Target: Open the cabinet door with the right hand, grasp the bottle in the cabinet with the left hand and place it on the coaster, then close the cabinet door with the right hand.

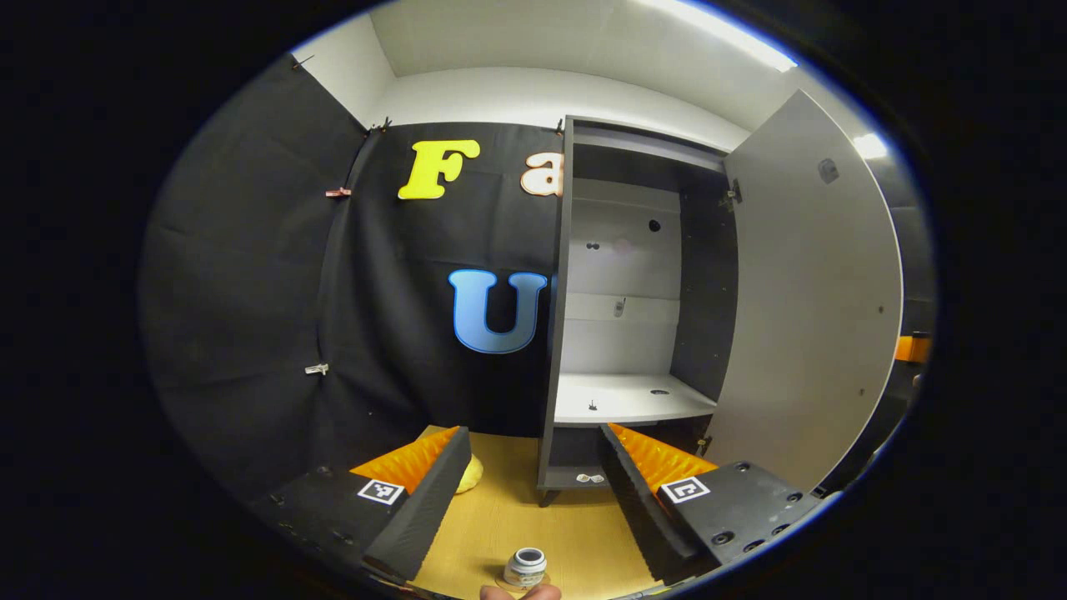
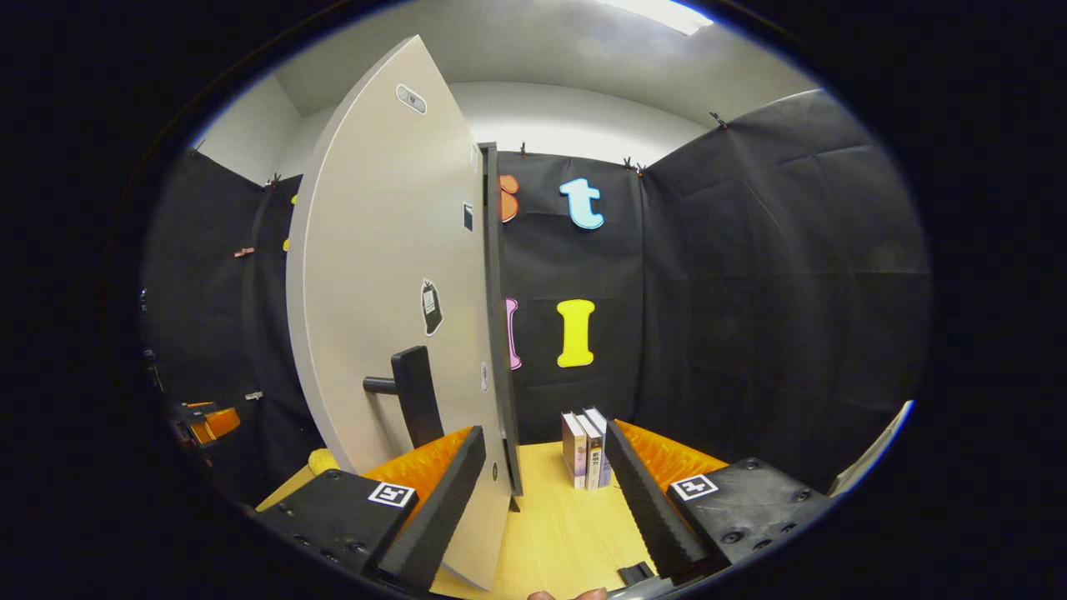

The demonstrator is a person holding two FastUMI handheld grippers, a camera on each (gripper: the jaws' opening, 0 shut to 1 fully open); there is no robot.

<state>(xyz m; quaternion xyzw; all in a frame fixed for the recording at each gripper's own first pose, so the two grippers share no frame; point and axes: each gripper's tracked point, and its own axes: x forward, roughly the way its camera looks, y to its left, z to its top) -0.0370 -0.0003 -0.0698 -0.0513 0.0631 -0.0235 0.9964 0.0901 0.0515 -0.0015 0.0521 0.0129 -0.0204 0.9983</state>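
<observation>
In the left gripper view the left gripper (image 1: 533, 483) is hanging released above the bottle (image 1: 526, 567) sitting on the coaster (image 1: 505, 581) before the open cabinet (image 1: 633, 333), while in the right gripper view the right gripper (image 2: 546, 492) is hovering spread and empty by the cabinet door (image 2: 392, 275) beside its handle (image 2: 414, 396).

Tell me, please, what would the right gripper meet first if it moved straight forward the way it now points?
Probably the free edge of the open cabinet door, which stands just left of centre before the open right gripper. If it misses, the books come next; depth is unclear.
</observation>
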